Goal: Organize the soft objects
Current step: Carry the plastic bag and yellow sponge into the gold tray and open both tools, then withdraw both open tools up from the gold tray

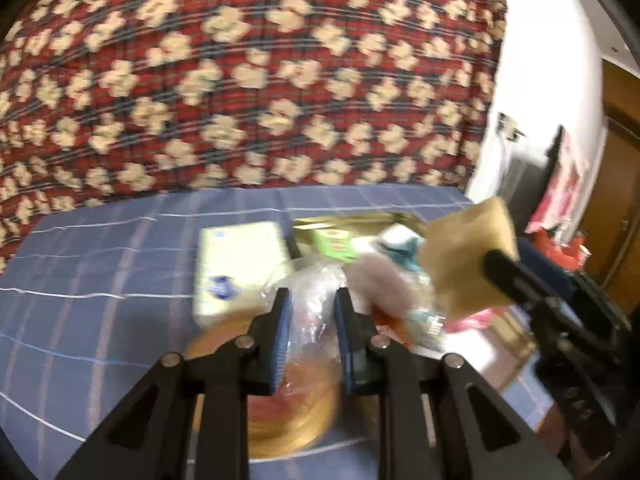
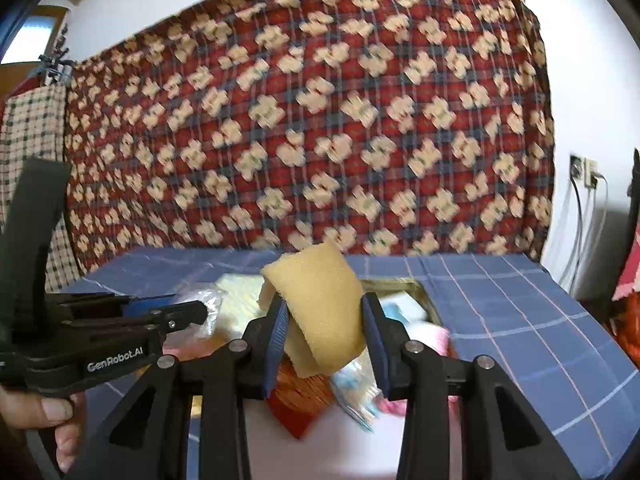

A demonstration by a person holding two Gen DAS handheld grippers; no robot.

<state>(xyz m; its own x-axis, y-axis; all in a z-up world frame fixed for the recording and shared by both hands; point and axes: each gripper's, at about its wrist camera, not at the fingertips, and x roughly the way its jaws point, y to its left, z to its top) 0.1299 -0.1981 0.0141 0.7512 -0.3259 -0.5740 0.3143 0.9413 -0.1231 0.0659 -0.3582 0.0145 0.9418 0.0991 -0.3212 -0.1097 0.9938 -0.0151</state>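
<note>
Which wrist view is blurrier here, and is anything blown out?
Left wrist view: heavy motion smear across the clear plastic bag, the tissue pack and the patterned blanket; the white wall is clipped. Right wrist view: much sharper, the sponge in the right tool reads cleanly; only the clutter below it smears. Both show fisheye bending.

Sponge (image 2: 320,304): tan-yellow. Bench cloth (image 2: 500,300): blue with pale grid lines. Backdrop blanket (image 2: 320,120): red-navy plaid with cream floral motifs. Claw pads (image 2: 276,336): blue; claw frames: black. Tissue pack (image 1: 240,268): pale yellow.
</note>
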